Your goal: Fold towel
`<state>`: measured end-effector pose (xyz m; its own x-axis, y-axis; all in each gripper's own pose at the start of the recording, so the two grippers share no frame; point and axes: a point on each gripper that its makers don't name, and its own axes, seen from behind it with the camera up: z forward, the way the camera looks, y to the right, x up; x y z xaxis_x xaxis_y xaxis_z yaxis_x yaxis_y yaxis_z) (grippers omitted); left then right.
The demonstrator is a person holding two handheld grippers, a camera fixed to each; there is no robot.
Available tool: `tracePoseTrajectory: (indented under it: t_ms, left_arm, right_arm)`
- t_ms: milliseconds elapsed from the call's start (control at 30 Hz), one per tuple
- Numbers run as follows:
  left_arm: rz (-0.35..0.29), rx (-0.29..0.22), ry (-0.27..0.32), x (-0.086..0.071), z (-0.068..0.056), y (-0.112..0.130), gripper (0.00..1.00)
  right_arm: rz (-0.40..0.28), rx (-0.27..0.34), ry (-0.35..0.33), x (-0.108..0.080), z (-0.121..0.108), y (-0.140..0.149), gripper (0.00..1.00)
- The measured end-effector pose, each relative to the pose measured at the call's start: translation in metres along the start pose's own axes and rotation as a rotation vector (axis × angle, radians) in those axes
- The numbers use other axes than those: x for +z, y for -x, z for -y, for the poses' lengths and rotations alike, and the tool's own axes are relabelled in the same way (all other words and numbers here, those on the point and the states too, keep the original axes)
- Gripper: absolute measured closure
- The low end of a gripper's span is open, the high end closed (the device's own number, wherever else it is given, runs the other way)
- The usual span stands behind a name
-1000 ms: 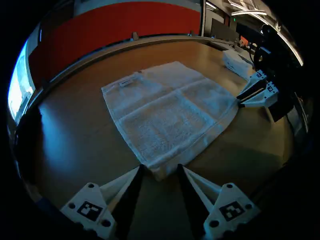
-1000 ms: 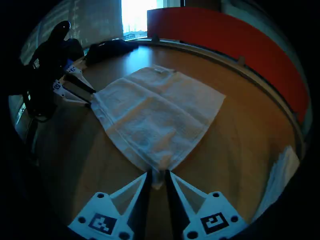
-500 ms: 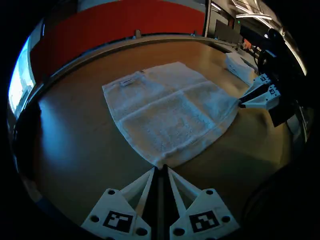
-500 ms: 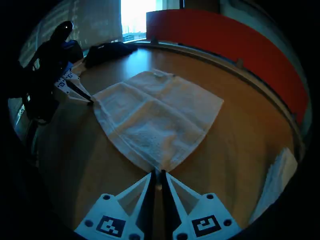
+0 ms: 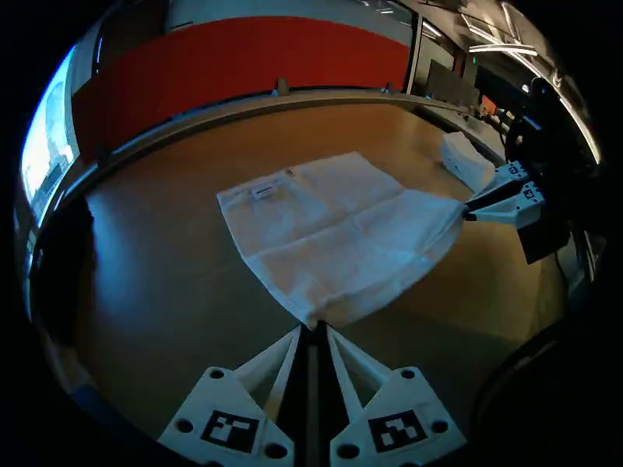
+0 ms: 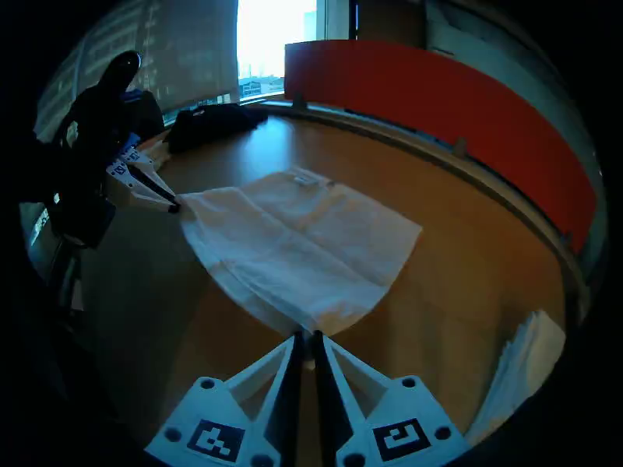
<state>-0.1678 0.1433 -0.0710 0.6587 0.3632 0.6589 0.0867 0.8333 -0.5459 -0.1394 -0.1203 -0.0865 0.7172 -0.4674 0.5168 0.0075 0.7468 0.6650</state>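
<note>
Towel (image 5: pixel 343 226): white, spread on counter (image 5: pixel 156 265); two near corners raised
Left hand-held gripper (image 5: pixel 315 331): fingers pinched onto one corner; tip hidden between them
Right hand-held gripper (image 6: pixel 306 338): fingers pinched onto other corner; tip hidden too

The left gripper view looks from just behind the left gripper (image 5: pixel 315 325), low over the surface (image 5: pixel 156 257). It faces forward along its fingers (image 5: pixel 265 363) toward the red panel (image 5: pixel 234 62), with the right gripper (image 5: pixel 467 210) at its right edge. The right gripper view looks the same way along its own fingers toward a bright window (image 6: pixel 272 39), with the left gripper at its left edge. Their sightlines cross at an angle. Both share the close-lying towel (image 5: pixel 343 233), the surface and the red panel.
</note>
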Motion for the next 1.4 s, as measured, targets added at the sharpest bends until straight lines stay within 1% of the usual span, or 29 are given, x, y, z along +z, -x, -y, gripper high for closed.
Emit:
tracePoseTrajectory:
  t_ms: [300, 600, 1000, 1400]
  left_arm:
    - [-0.017, -0.027, 0.018, -0.025, -0.006, -0.015, 0.93]
    - [-0.043, -0.053, 0.02, -0.045, -0.007, -0.029, 0.93]
    - [-0.058, -0.046, 0.021, -0.058, -0.006, -0.04, 0.93]
    - [-0.075, -0.055, 0.03, -0.071, -0.012, -0.051, 0.93]
  right_arm:
    - [-0.058, 0.001, 0.019, -0.025, -0.003, -0.031, 0.9]
    - [-0.089, -0.005, 0.022, -0.047, -0.003, -0.049, 0.9]
    - [-0.112, -0.015, 0.021, -0.069, 0.003, -0.063, 0.9]
    - [-0.117, -0.023, 0.026, -0.086, 0.005, -0.068, 0.9]
